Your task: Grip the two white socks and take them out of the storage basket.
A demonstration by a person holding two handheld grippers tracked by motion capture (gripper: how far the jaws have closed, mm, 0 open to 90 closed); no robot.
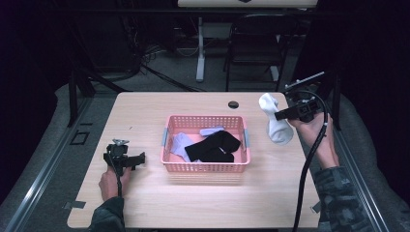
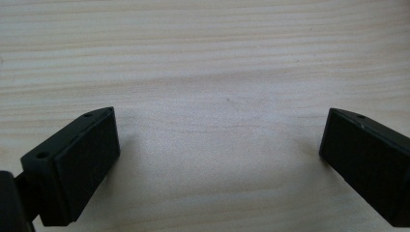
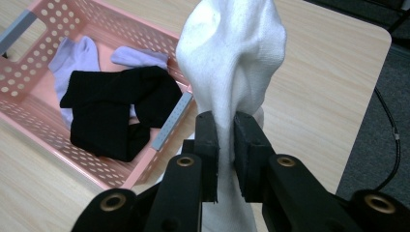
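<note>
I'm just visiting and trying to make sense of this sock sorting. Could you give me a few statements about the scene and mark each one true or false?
1. The right tool is clamped on a white sock. True.
2. The white sock already lies in the pink basket. False: it hangs beside the basket, above the table.
3. A black sock lies in the basket. True.
4. The left tool grips a pale purple sock. False: its jaws stand open over bare wood, and the pale purple sock lies in the basket.
5. The basket stands near the table's middle. True.
</note>
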